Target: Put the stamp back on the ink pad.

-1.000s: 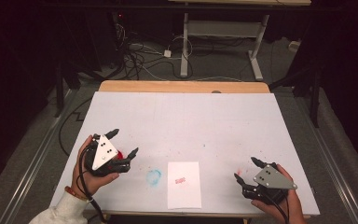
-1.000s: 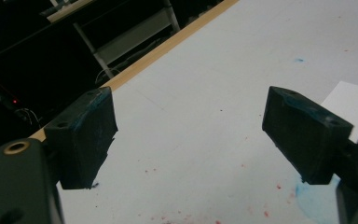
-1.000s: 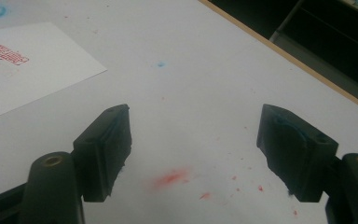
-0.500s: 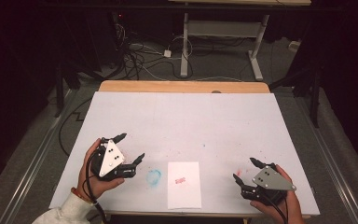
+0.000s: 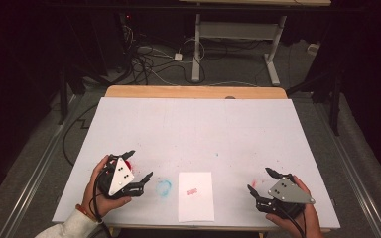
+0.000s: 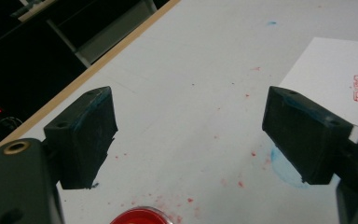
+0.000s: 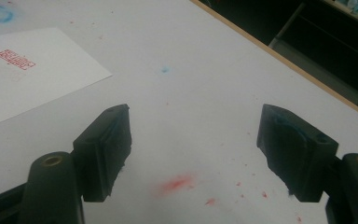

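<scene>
Where the high view looks down, one white table [image 5: 198, 134] is seen, its far edge trimmed with a wooden strip [image 5: 196, 92]. On it, near the front edge and roughly midway between the hands, one sheet of white paper [image 5: 196, 196] is laid flat, marked with one red stamp print [image 5: 192, 191]. One blue ring-shaped smear [image 5: 163, 187] is noted just left of the sheet, apart from it. Scattered red specks and a small blue spot are noted on the tabletop.

Two grippers are counted, one per hand. The left gripper [image 5: 138, 169] is held at the front left of the table, gripped from below by the left hand [image 5: 101, 191], its grey plate tilted up and its jaws pointed toward the right and far side. In the left gripper view its jaws are spread wide with nothing between them; blue staining is seen on the pads. One red round lid or dish [image 6: 140, 217] is glimpsed at the bottom edge of that view, just below the jaws; what it is cannot be told.

The right gripper [image 5: 261, 181] is held at the front right, grasped by the right hand [image 5: 292, 218], jaws pointed leftward and away. In the right gripper view the jaws are likewise spread apart and empty, above a red smudge [image 7: 177, 183].
</scene>
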{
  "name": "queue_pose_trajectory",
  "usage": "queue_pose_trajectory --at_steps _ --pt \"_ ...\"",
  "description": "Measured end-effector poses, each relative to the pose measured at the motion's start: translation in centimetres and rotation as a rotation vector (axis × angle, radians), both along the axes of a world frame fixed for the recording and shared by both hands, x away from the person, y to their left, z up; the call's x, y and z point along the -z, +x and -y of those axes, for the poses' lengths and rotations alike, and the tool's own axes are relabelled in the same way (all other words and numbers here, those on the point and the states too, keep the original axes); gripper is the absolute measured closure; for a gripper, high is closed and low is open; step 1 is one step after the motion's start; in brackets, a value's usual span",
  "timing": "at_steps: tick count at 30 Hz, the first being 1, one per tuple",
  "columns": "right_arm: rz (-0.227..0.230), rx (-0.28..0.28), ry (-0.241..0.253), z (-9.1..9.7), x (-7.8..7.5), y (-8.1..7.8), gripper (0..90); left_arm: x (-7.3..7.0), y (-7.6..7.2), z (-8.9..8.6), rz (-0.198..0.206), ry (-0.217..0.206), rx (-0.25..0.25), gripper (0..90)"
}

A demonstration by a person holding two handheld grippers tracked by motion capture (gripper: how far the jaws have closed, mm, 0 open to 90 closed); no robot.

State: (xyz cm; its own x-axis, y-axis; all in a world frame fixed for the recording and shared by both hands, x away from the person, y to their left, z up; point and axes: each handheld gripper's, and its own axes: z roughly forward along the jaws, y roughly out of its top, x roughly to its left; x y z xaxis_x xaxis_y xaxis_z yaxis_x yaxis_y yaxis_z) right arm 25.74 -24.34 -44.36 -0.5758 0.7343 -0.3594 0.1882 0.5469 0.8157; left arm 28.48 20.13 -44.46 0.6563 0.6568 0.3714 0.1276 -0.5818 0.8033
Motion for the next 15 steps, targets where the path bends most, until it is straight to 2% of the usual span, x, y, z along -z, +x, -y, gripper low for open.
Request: queue_pose_trajectory --at_steps 3,15 --pt "0.001 0.002 -0.001 0.1 0.1 0.0 26.0 0.6 0.0 0.0 -0.011 0.02 0.003 17.2" --pt "0.003 0.005 0.014 0.1 0.4 0.4 25.4 2.4 -0.3 -0.7 -0.06 0.05 0.009 17.2"
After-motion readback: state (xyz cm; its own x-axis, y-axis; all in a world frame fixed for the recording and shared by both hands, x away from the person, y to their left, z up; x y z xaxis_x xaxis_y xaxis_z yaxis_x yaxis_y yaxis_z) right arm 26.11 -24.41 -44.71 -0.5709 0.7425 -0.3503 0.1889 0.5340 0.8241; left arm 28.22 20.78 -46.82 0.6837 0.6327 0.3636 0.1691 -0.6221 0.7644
